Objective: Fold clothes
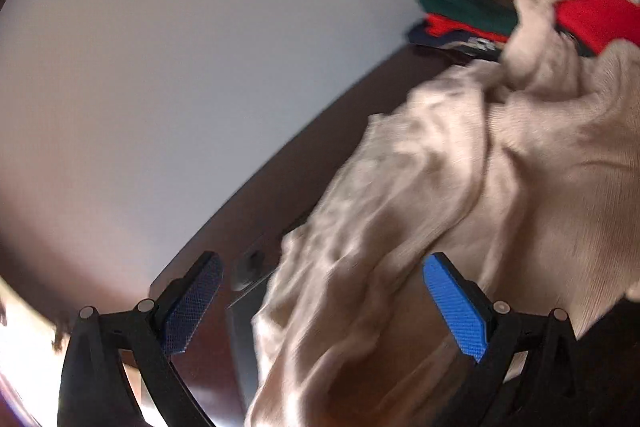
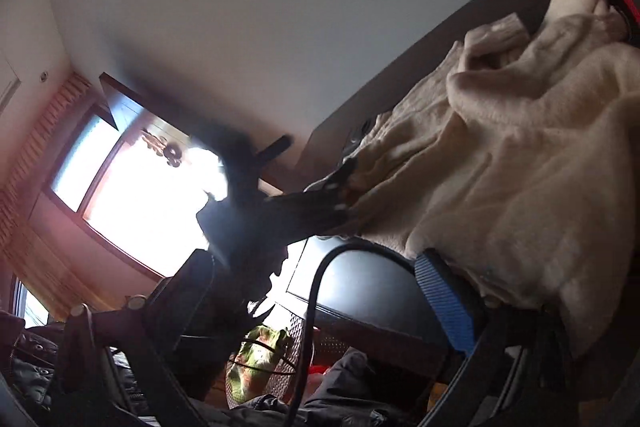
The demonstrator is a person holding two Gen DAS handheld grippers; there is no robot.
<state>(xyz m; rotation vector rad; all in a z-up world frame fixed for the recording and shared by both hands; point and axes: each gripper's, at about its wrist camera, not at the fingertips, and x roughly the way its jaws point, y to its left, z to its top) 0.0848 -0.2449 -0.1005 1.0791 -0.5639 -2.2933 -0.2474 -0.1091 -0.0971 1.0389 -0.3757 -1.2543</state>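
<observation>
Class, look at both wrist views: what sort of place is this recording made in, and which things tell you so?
Probably a room in a home, perhaps a bedroom. A beige sweater lies crumpled on a dark wooden surface, a stack of folded clothes sits behind it, and a bright window has a curtain beside it.

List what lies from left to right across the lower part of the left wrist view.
Left gripper's dark-padded finger → small grey fitting on the dark table → cream sweater, hanging between the open jaws → bright blue-padded finger.
</observation>
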